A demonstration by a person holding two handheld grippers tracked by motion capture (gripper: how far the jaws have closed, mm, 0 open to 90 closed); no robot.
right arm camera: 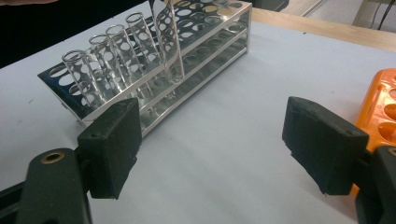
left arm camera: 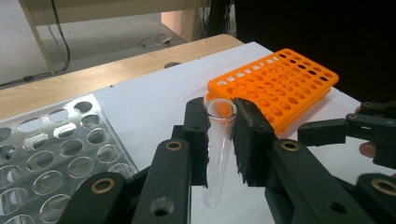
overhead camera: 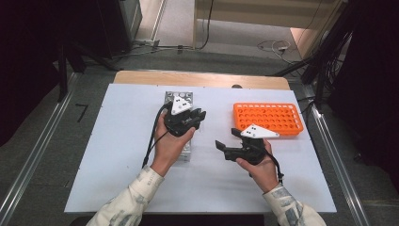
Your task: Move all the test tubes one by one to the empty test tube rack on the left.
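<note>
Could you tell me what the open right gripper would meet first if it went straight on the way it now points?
Probably the shiny metal rack holding clear glass tubes; bare white tabletop lies before the right gripper, though depth is uncertain.

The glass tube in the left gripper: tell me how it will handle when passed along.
The tube looks like clear, thin glass, so probably stiff, light and fragile under a hard squeeze. Its smooth wall may slip between the left gripper pads. Being round with a curved bottom, it would likely roll if laid on the table.

2 black grippers, left gripper (overhead camera: 192,117) and right gripper (overhead camera: 225,141), each with white 3-cornered top plate, brass-coloured pivot screws, rough black pads, trailing black cable, pale patterned sleeves (overhead camera: 141,188)
</note>
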